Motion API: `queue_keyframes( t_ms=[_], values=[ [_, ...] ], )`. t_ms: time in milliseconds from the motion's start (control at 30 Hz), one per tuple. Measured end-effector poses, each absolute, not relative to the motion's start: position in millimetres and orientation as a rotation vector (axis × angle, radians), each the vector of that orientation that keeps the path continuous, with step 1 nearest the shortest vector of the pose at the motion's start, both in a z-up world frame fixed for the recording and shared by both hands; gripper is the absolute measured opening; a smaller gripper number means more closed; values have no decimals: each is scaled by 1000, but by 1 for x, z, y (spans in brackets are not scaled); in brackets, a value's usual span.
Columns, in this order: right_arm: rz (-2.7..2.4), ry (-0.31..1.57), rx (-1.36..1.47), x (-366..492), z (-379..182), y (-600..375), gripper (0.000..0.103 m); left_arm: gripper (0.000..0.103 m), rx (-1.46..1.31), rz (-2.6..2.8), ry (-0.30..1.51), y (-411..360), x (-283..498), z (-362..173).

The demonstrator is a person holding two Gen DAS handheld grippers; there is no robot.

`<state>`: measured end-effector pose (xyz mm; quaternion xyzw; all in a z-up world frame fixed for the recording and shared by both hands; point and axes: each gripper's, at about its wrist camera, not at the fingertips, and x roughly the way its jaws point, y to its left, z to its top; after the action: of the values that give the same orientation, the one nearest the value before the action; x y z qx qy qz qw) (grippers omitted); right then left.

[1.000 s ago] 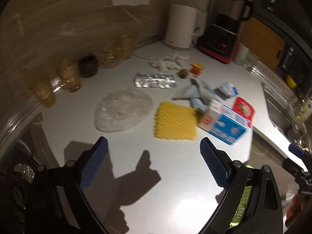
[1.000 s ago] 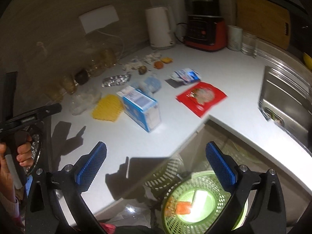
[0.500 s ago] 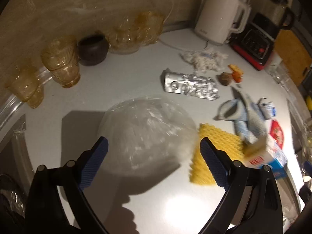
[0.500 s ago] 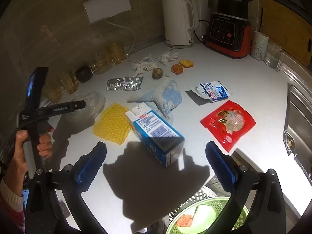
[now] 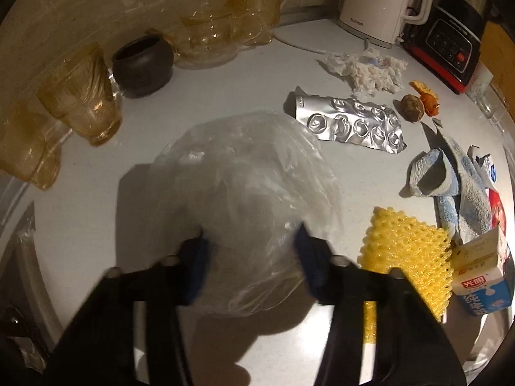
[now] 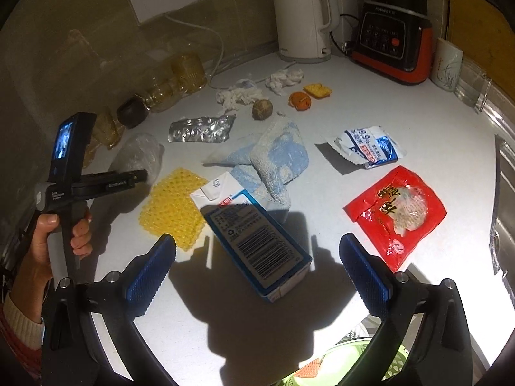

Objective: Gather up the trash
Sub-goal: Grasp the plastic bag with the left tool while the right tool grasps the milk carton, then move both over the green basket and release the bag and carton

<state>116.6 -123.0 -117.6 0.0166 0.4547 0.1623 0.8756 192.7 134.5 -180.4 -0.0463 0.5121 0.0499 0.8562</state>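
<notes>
The left gripper [image 5: 248,247] has just been closing, its blurred blue pads now narrow with the clear plastic bag [image 5: 244,173] bulging between them; the pads sit against the bag's near sides, though the blur hides how firmly they press. The bag spreads ahead of the fingers on the white counter [image 5: 225,74]. Just right of the right finger lies the yellow foam net [image 5: 405,251], and beyond that the milk carton [image 5: 479,276]. Ahead and right of the bag lie the foil blister pack [image 5: 351,122], a blue cloth [image 5: 450,189], crumpled tissue [image 5: 370,67], a brown lump [image 5: 413,108] and orange peel [image 5: 429,98]. Ahead and left stand amber glasses [image 5: 83,96] and a dark pot [image 5: 141,64]; a white kettle [image 5: 376,3] stands far ahead

The right gripper [image 6: 257,267] hangs with its fingers spread wide, holding nothing. The carton [image 6: 254,238] lies on the counter between and just ahead of them, apart from both pads. Left of the left finger is the net [image 6: 173,209], with a hand [image 6: 48,244] gripping the other tool's handle further left. Ahead of the right finger lies a red packet [image 6: 399,215], beyond it a torn white-blue wrapper [image 6: 370,148]. Below the right finger a green basket [image 6: 363,363] shows past the counter edge
</notes>
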Motion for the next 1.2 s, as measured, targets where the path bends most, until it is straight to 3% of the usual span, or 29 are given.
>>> queue_keyframes(
  t_ms=[67, 167, 567, 633, 700, 833, 1000, 1200],
  values=[
    [349, 959, 42, 120, -122, -125, 101, 22, -104, 94, 1081, 137, 194, -179],
    [374, 961, 20, 127, -126, -125, 101, 18, -95, 108, 1068, 140, 191, -173],
    [470, 991, -123, 143, -147, -113, 99, 18, -104, 17, 970, 128, 127, -112],
    [488, 997, -116, 142, -148, -112, 76, 18, -101, -10, 966, 123, 117, -107],
    [506, 1011, -103, 140, -148, -113, 62, 18, -87, -38, 955, 115, 101, -101],
    [525, 998, -79, 128, -143, -113, 48, 18, -62, -94, 953, 98, 83, -95],
    [521, 973, 20, 102, -130, -132, 42, 18, -53, -208, 957, 70, 62, -89],
    [487, 939, 168, 53, -115, -178, 41, 18, -28, -372, 977, 19, 38, -84]
  ],
)
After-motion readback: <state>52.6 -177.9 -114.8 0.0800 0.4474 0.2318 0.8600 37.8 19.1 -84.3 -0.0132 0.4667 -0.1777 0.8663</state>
